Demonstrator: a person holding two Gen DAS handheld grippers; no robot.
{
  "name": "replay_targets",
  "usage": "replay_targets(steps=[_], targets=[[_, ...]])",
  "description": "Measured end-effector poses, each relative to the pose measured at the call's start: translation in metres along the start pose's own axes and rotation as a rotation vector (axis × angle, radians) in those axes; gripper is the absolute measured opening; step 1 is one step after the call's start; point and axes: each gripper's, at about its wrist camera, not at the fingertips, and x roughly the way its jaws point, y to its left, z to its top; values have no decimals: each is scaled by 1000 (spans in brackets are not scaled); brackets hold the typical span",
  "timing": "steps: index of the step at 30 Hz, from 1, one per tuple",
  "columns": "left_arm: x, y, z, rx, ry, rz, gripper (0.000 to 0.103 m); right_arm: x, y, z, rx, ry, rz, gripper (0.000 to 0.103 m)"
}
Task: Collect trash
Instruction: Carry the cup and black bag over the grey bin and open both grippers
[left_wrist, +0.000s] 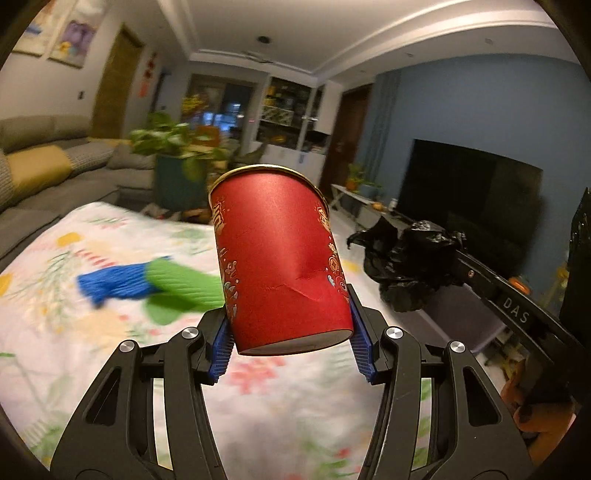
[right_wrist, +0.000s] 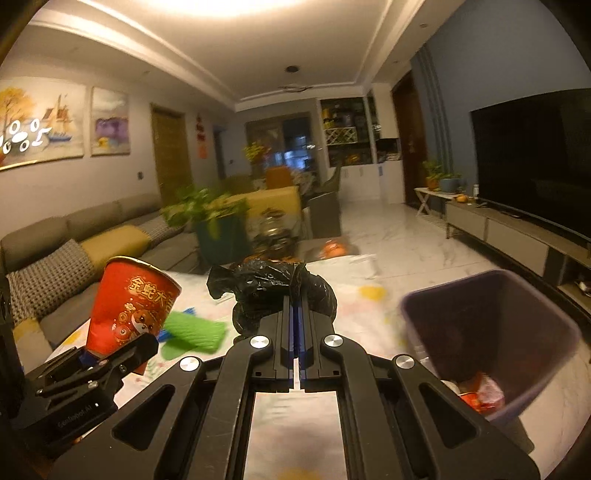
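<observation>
Above the floral tablecloth (left_wrist: 110, 350) | left gripper (left_wrist: 291, 336) clamps red cup (left_wrist: 280, 254) | right gripper (right_wrist: 297, 317) pinches black bag (right_wrist: 258, 288) | both lifted, likely bound for purple bin (right_wrist: 517, 317)

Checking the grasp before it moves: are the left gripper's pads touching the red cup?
Touching. The left wrist view shows both blue pads pressed against the red cup near its base, which hangs lifted off the table.

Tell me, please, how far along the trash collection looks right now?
Partly done: the purple bin already holds some wrappers at its bottom. In hand: the left gripper clamps a dented red paper cup, and the right gripper pinches a crumpled black plastic bag; neither is in the bin yet. Left: a green and blue cloth-like item lies on the floral tablecloth; whether it is trash is unclear.
</observation>
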Motion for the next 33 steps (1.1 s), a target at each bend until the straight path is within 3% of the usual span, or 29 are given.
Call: replay_targets(steps=[8,17,24,33], targets=[[32,-80,3,82,-7,-141,53,-27,-75,5,79,-54,-146,3],[79,-154,-3,162,39,-279,53,-40,-142,7,162,-78,-283,3],[113,-181,-8,173,68,-354,54,-37,-163,0,193,-81,-316,3],[134,-181,-10,189,62,-408,56,-33,-170,-8,210,-100,-316,3]])
